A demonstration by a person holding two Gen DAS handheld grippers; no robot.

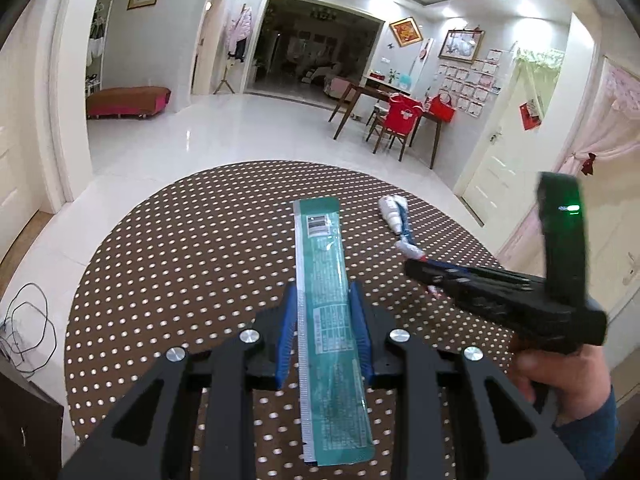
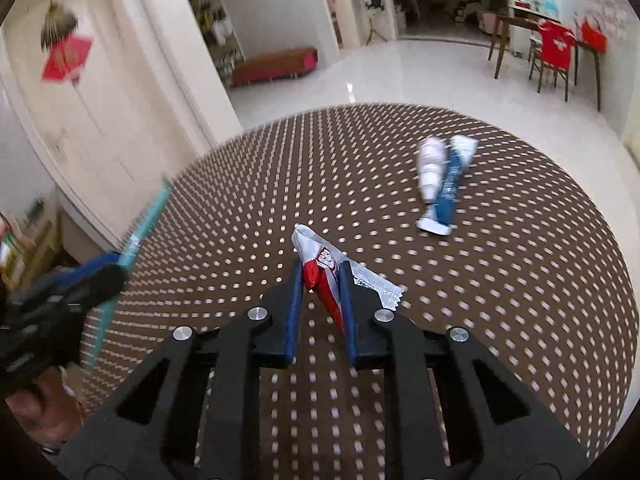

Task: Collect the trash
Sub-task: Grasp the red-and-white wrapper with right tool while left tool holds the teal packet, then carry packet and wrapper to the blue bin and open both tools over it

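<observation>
While a long green wrapper is pinched lengthwise in the left gripper and a red-and-white wrapper is pinched in the right gripper, the blue-and-white wrapper is left on the dotted table, ahead and right of the right gripper, nearer that hand.

Brown dotted tbl, blue-white wrapper on it

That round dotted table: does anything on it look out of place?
Yes. A twisted blue and white wrapper lies loose on the dotted table, litter not yet picked up. The left gripper holds a long teal wrapper; the right gripper holds a crumpled red and white wrapper.
</observation>
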